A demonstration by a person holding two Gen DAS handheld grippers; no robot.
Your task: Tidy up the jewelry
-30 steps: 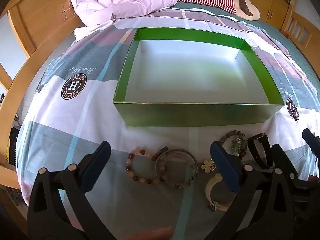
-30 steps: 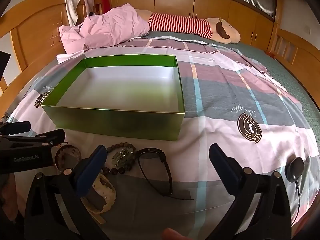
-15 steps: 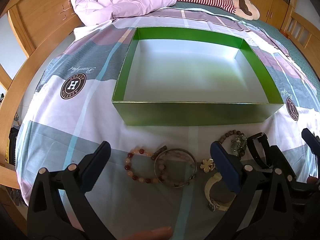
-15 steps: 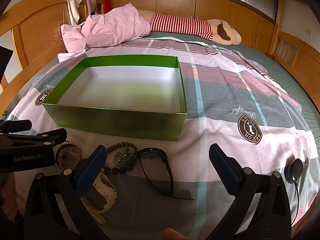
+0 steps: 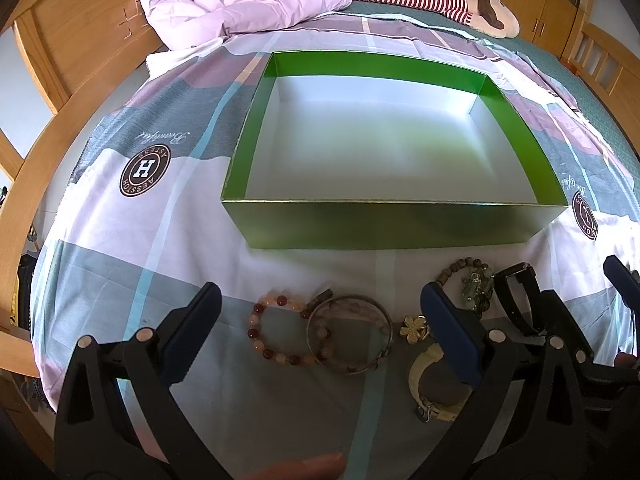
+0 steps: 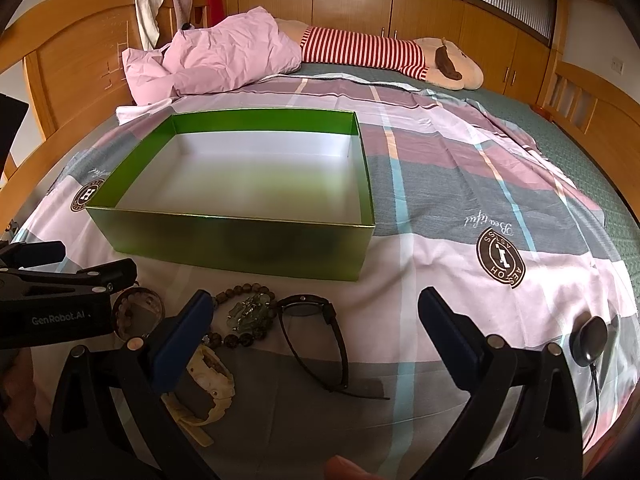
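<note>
Two logos | left gripper [image 6: 60, 312] "GenRobot.AI" | bedsheet [image 5: 146, 168] "AESSTOH", "Beautiful"

Your green box [image 5: 392, 224] sat open, empty; bead bracelets [image 5: 276, 332], bangle [image 5: 350, 334], watches [image 6: 316, 328] lay in front on bedspread.

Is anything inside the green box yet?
No jewelry shows inside the green box: its white floor is bare in both wrist views. Only the strip just behind the near wall is hidden. The bracelets and watches lie on the bedspread in front of it.
</note>
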